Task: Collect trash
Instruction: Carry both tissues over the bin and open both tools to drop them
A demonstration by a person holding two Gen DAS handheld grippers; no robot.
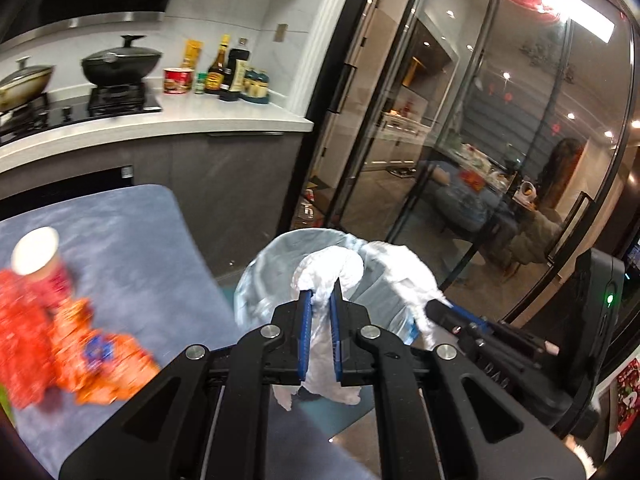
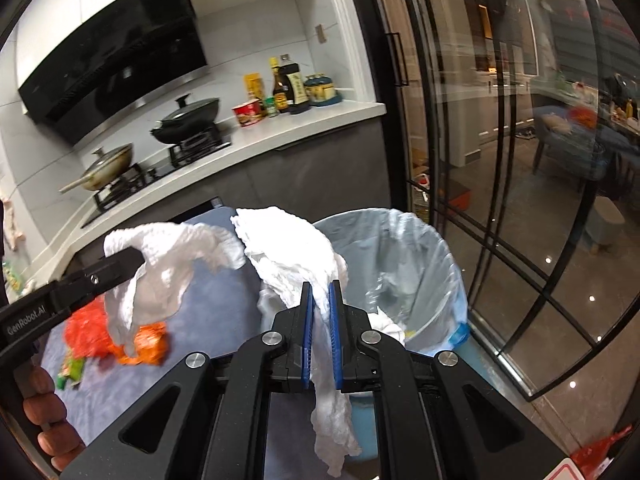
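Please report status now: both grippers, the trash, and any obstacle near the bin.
Left gripper shut on white tissue. Right gripper shut on second tissue. Lined bin just ahead, open, nothing blocking.

Both tissues I see are soft crinkled white paper — one [image 1: 320, 276] in my left gripper [image 1: 320, 296], the other [image 2: 288, 248] in my right gripper [image 2: 319, 294]. The grippers are matt black plastic with ribbed blue pads and bright metal pivot pins. The bin liner [image 2: 420, 248] is thin, glossy pale-blue film. The table cloth [image 1: 132, 232] looks like matt, slightly napped blue-grey fabric — the wrappers [image 1: 80, 344] shiny.
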